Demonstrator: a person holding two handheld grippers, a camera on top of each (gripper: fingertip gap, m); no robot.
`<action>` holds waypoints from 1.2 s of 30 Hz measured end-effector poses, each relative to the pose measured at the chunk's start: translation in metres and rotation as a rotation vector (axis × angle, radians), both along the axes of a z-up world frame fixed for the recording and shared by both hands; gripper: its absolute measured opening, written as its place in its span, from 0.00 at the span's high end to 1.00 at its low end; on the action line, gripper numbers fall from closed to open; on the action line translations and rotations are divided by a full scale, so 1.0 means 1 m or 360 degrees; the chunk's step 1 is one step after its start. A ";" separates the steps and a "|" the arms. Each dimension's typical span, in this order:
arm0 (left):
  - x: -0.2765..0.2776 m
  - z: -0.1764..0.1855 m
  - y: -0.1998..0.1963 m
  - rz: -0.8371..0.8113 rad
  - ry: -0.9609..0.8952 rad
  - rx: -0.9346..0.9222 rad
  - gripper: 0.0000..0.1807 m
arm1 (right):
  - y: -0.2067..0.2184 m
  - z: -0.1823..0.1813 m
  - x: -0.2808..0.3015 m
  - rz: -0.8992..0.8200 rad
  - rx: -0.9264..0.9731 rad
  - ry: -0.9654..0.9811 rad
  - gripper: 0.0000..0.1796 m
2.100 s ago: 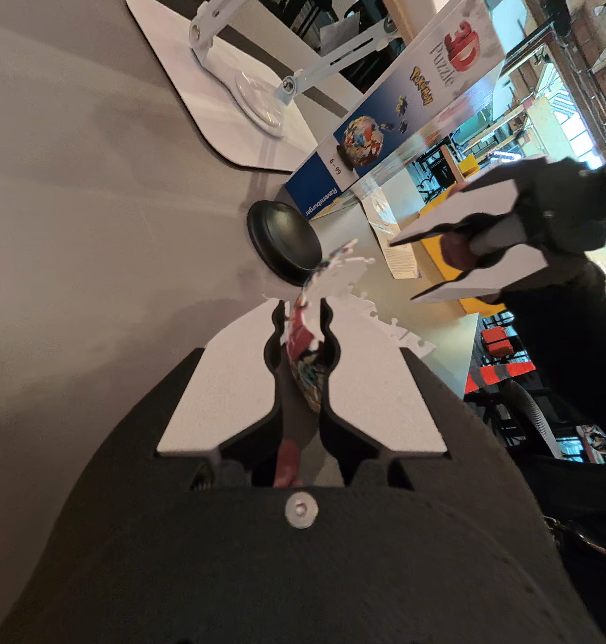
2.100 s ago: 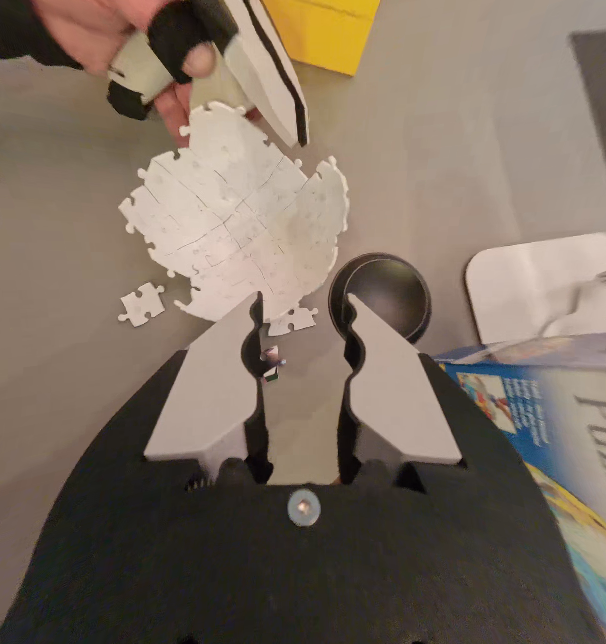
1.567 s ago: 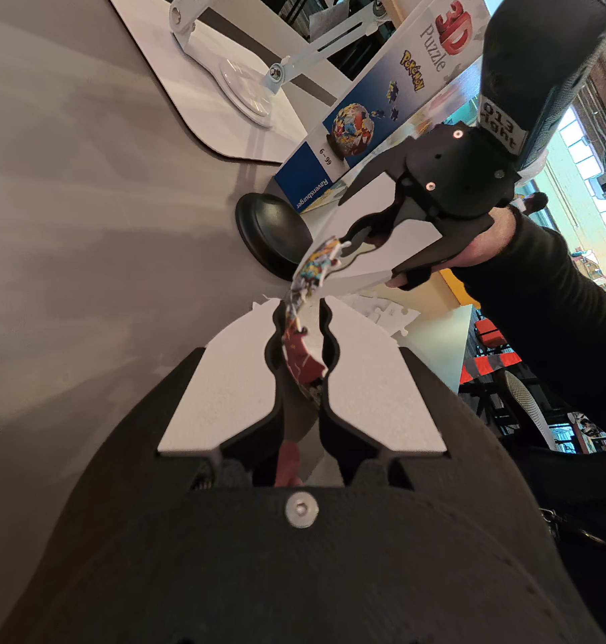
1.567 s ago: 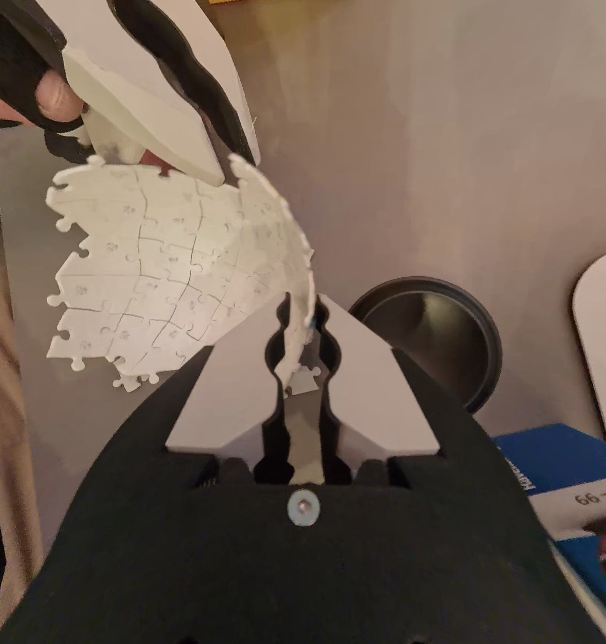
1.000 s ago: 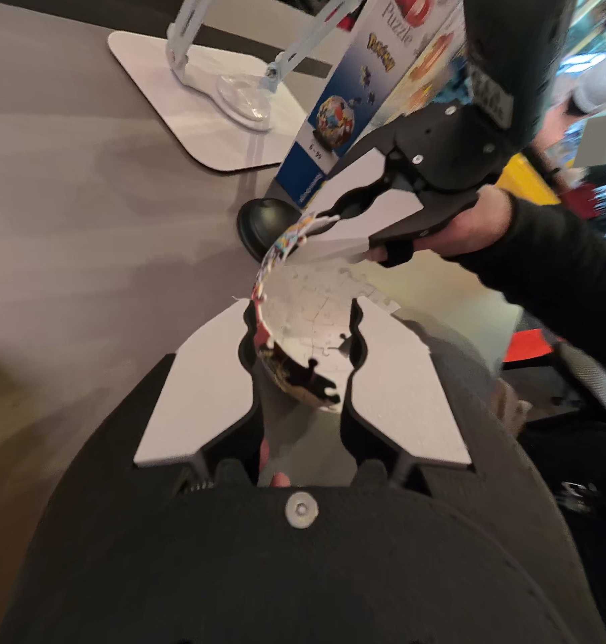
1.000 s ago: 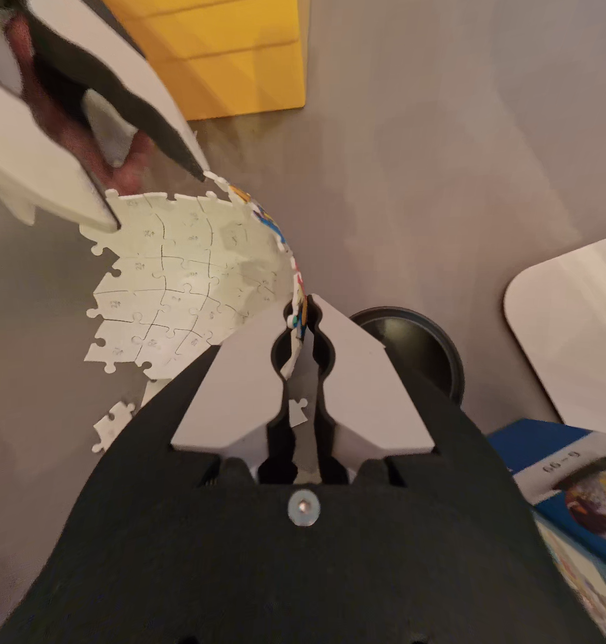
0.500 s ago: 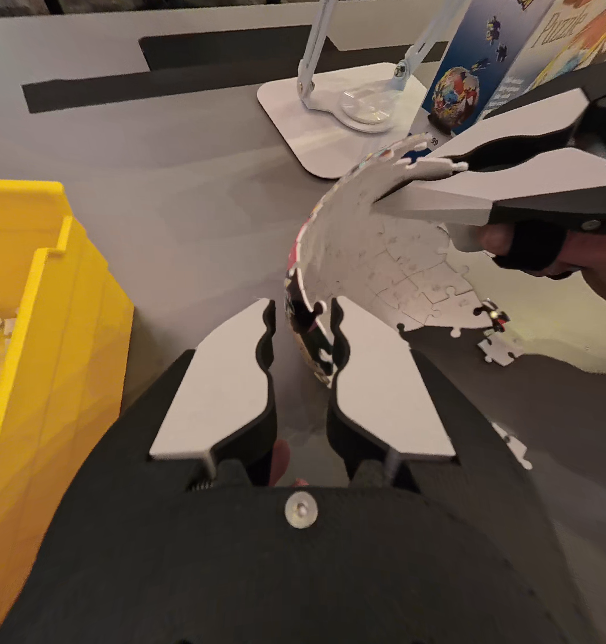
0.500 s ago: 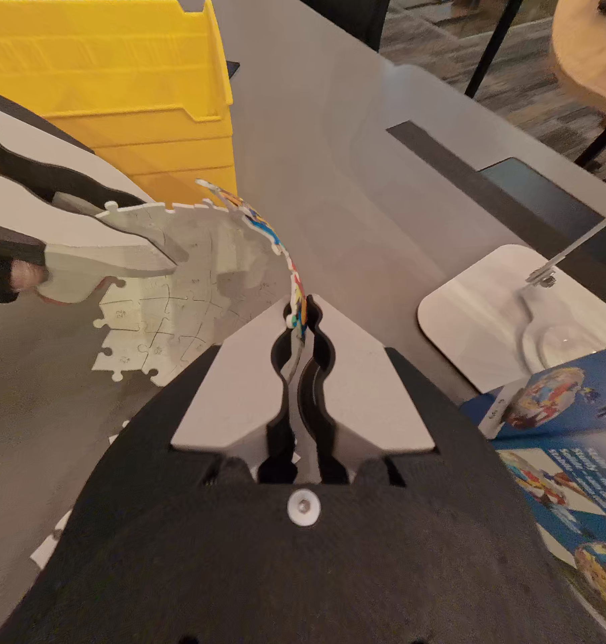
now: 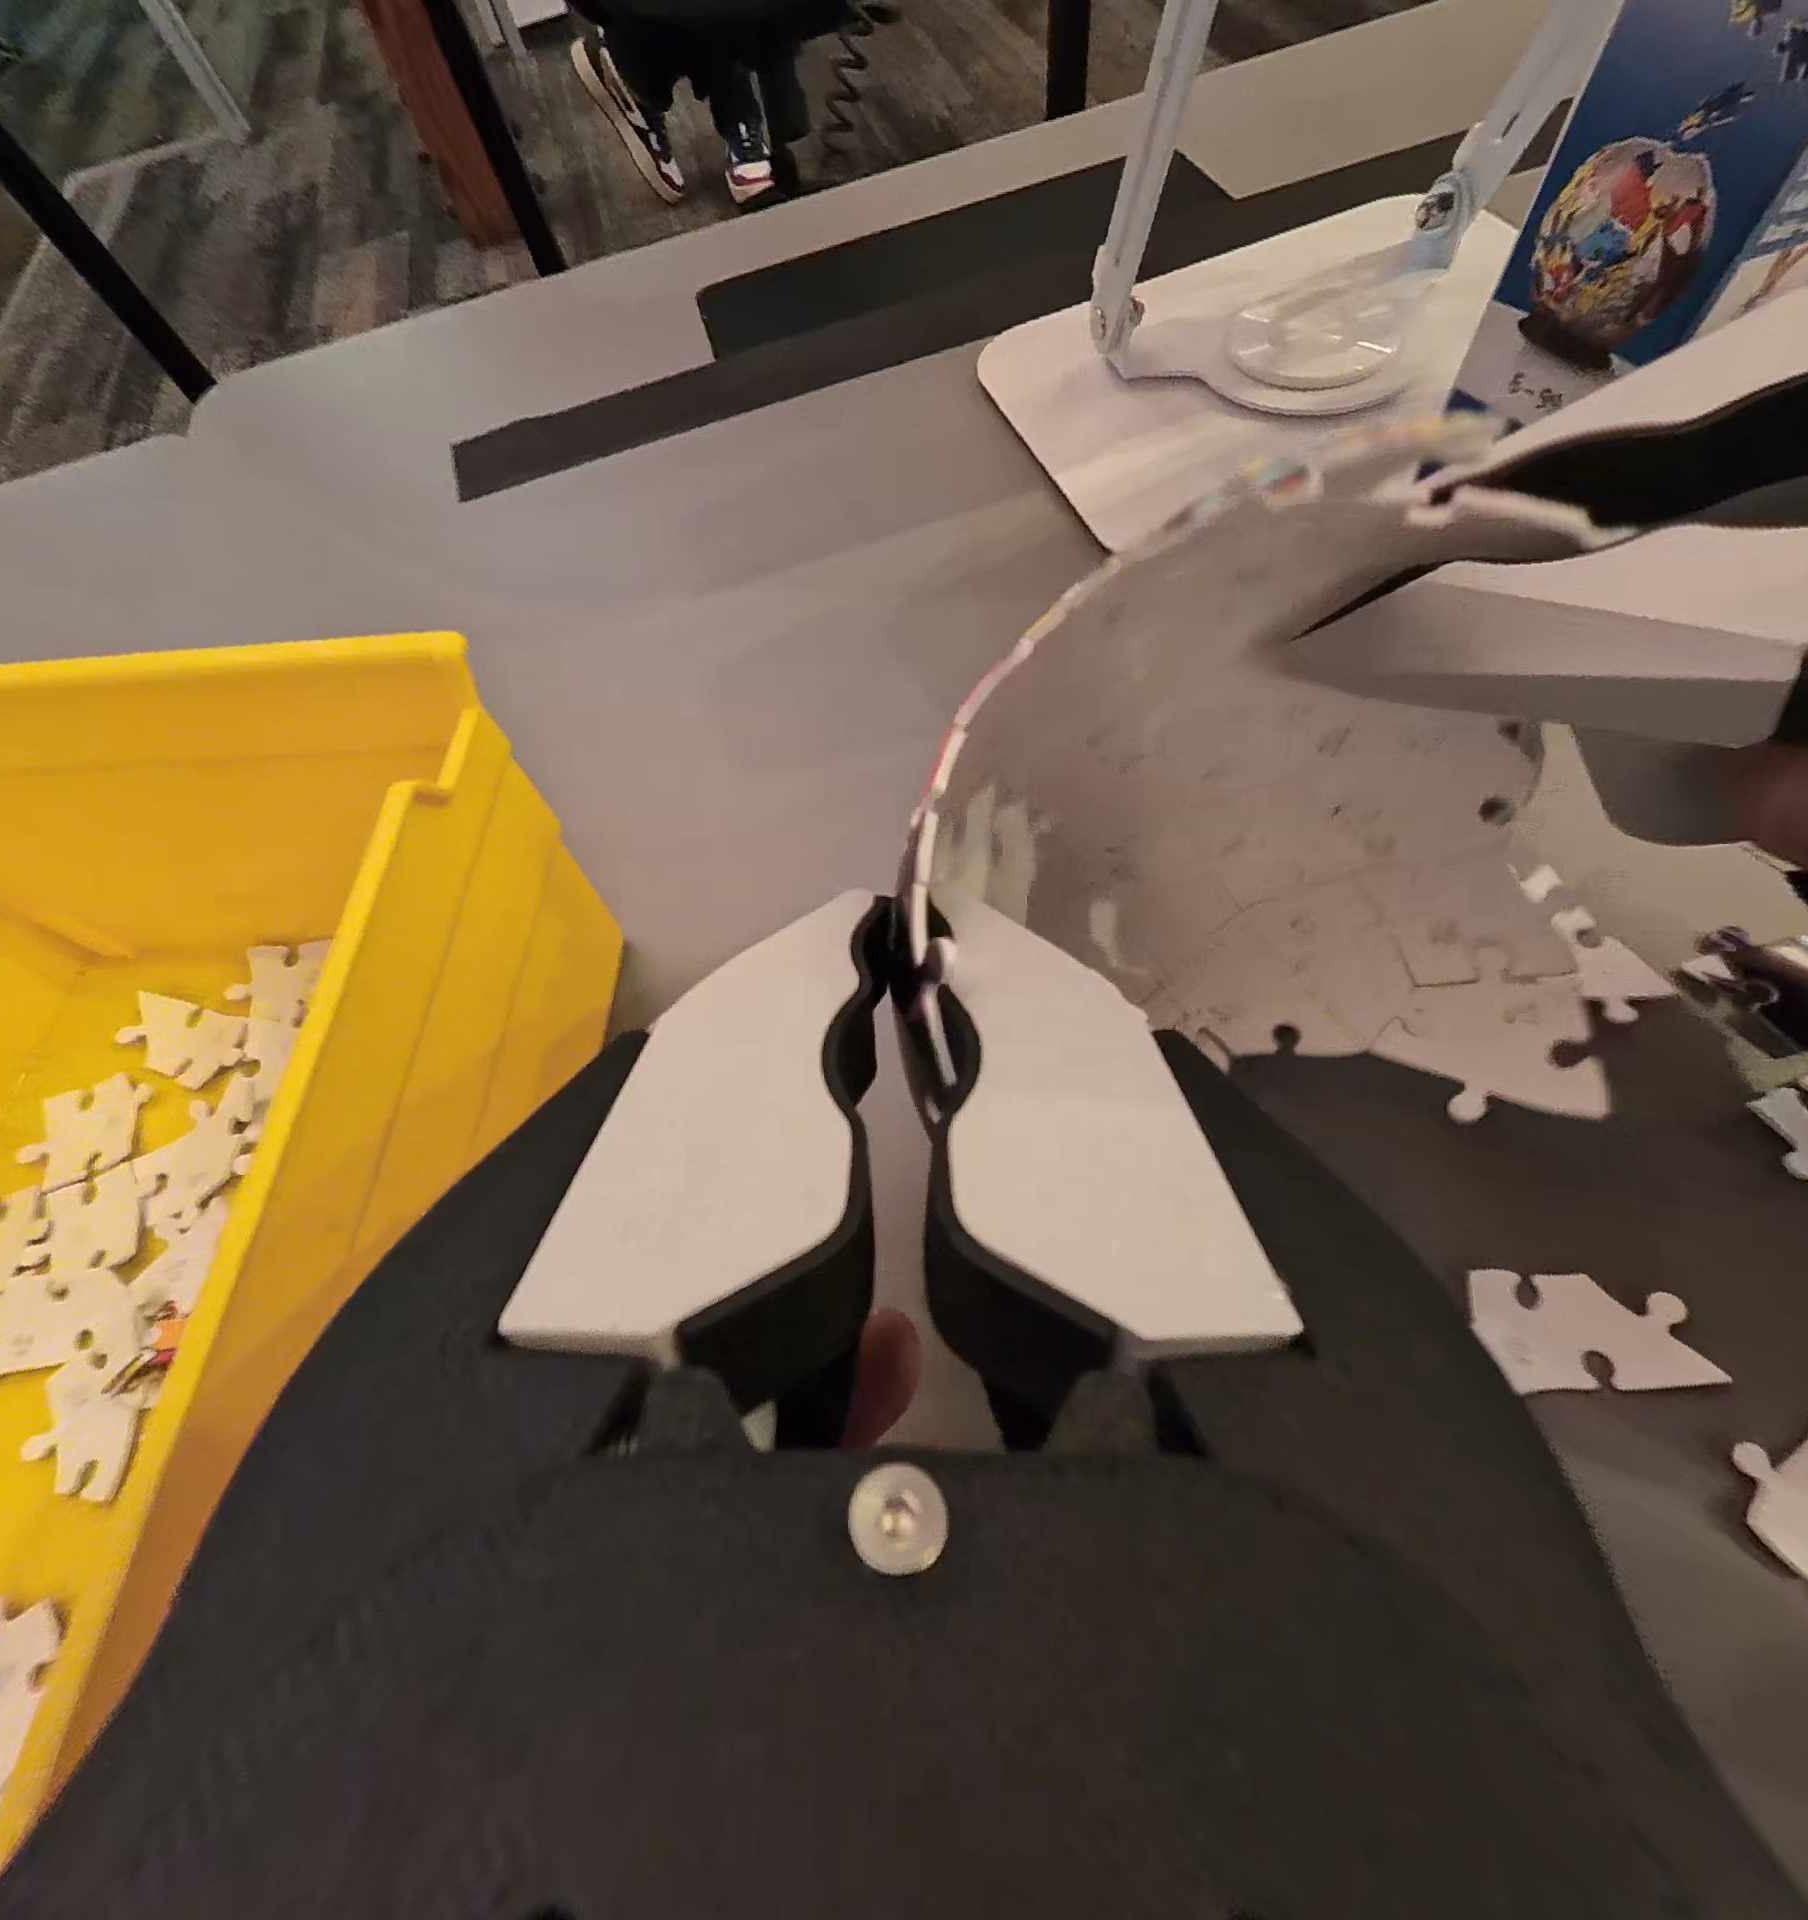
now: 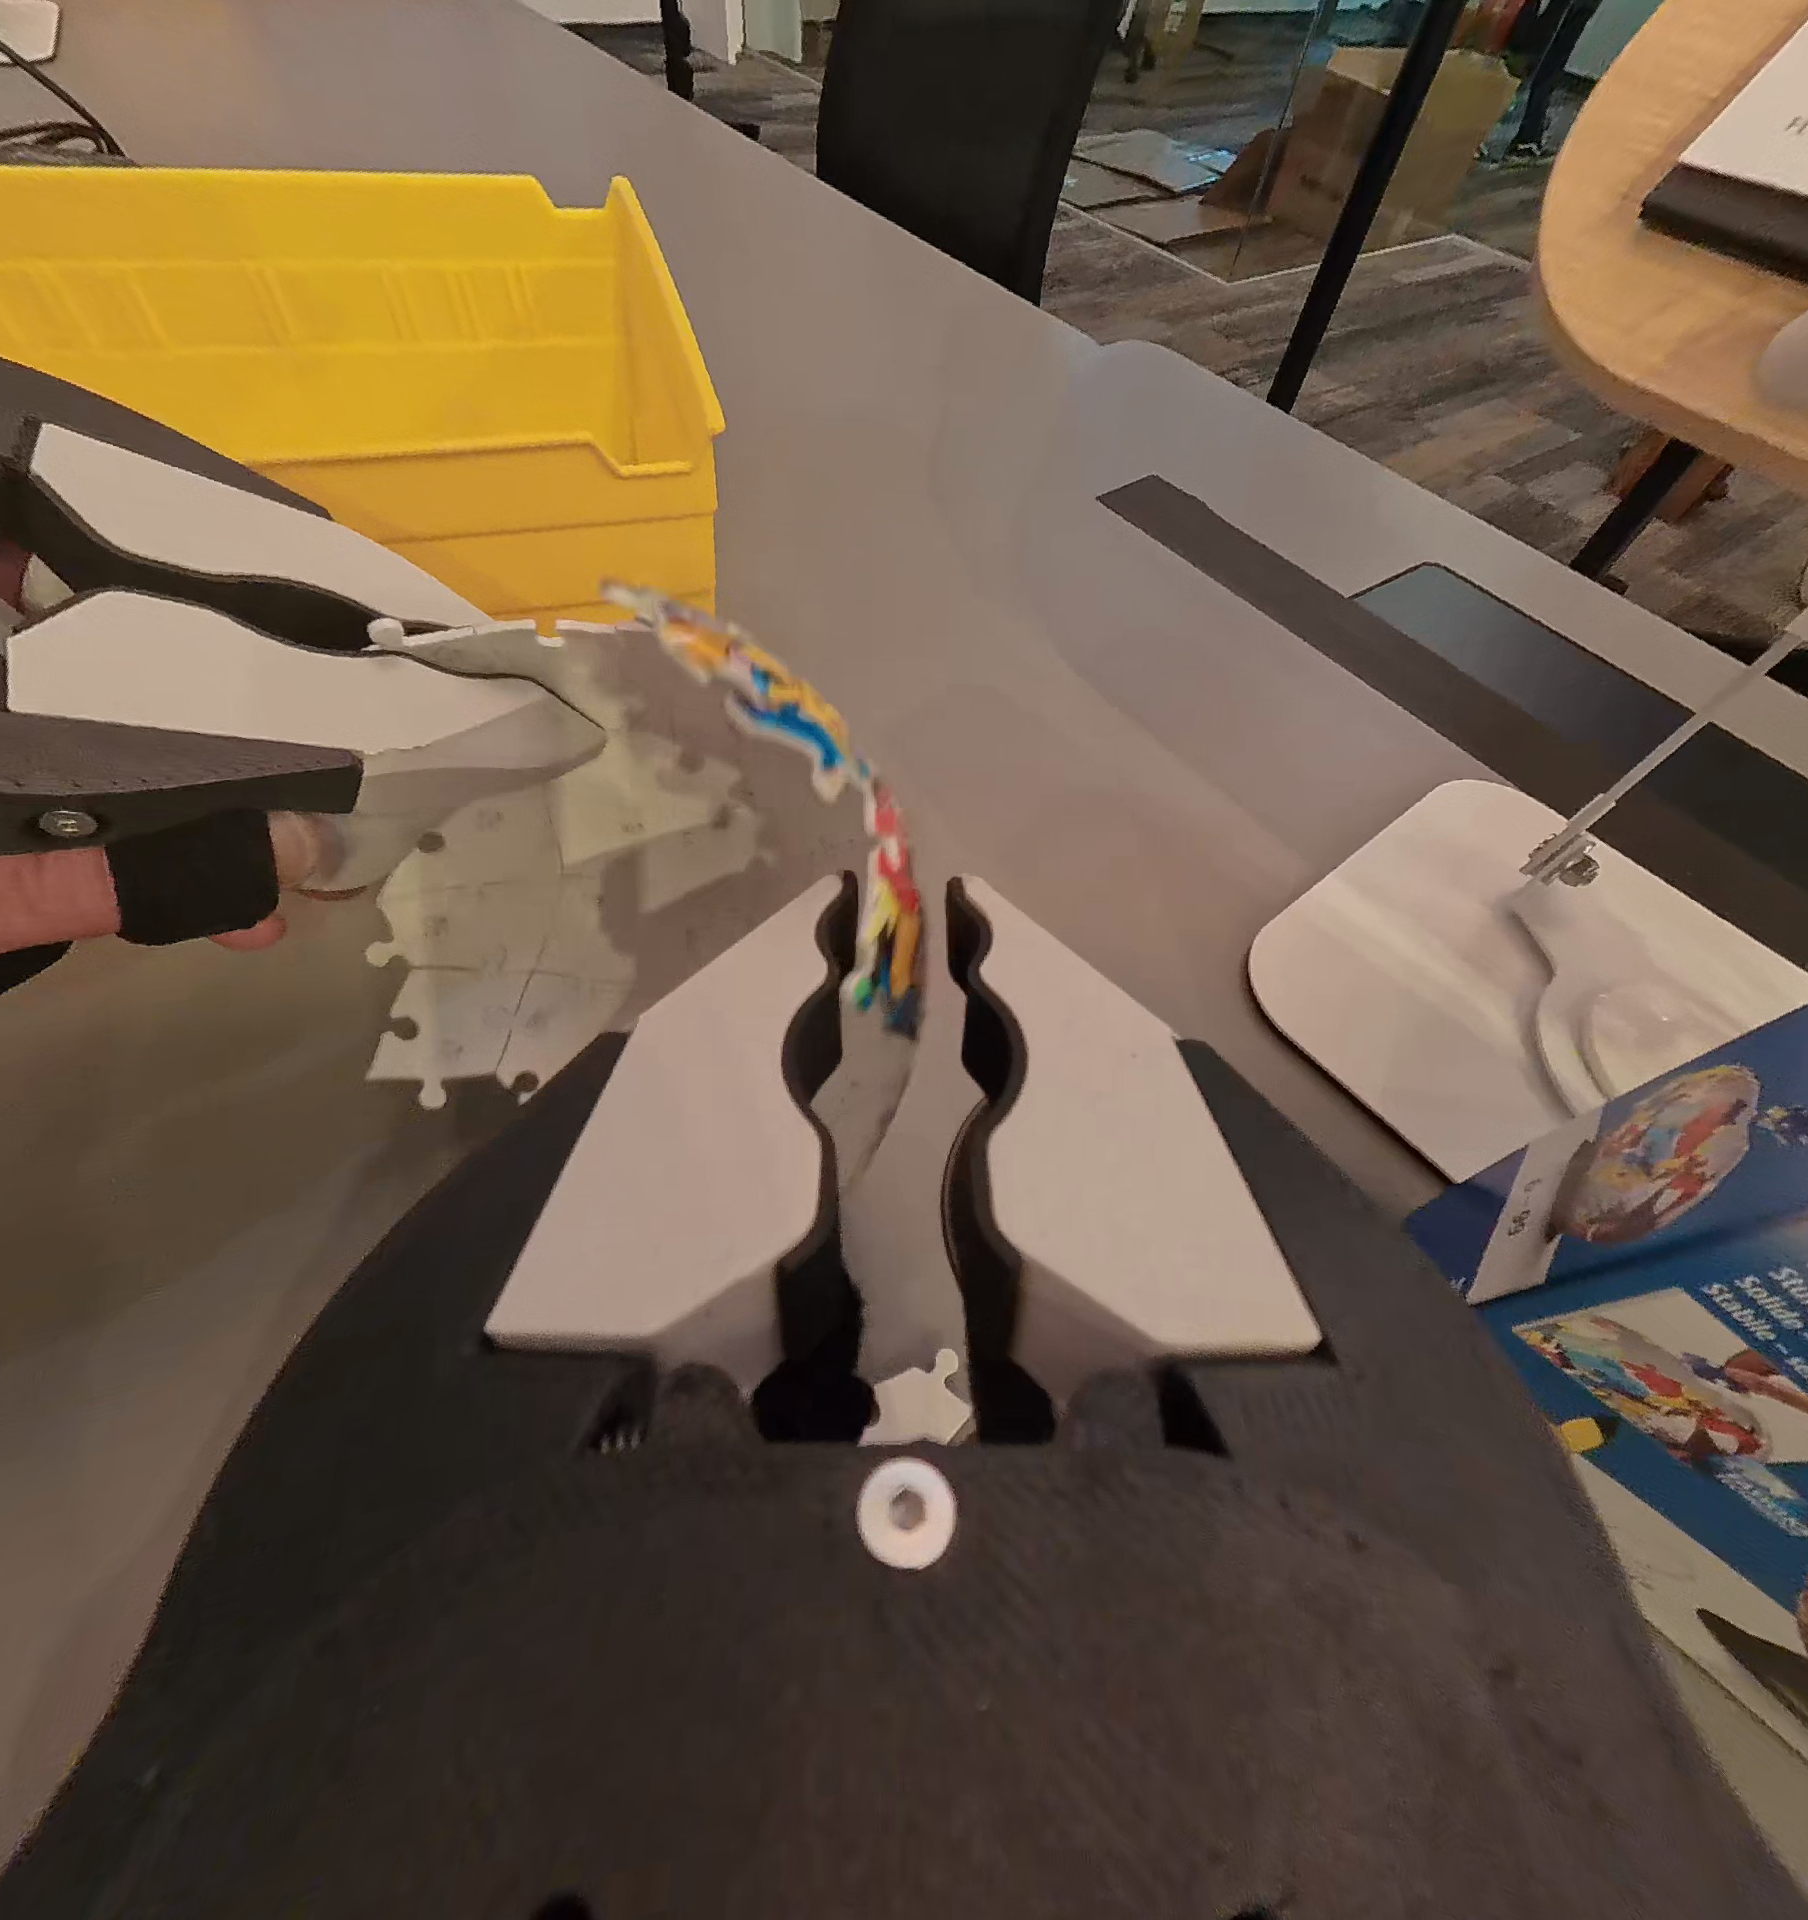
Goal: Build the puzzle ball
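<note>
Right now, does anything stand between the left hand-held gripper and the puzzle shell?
Nothing visible does. The left hand-held gripper is shut on the shell at its near edge, with no gap between them. The right hand-held gripper straddles the shell's other edge, away from that grip.

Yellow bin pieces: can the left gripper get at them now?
Probably not yet: the left gripper is shut on the puzzle shell. The yellow bin beside it is open-topped, so the path looks free.
</note>
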State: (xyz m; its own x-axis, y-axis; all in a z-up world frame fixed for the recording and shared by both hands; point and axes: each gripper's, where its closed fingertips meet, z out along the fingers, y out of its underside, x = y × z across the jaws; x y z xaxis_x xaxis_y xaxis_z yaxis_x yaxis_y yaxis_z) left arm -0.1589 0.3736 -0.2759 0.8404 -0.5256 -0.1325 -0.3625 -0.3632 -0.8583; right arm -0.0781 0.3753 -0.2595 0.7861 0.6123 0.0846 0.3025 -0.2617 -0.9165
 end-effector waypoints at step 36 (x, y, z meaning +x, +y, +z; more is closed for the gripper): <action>-0.021 0.017 -0.040 0.0228 0.0186 0.0260 0.97 | -0.130 -0.089 -0.017 0.0341 -0.0636 -0.0388 1.00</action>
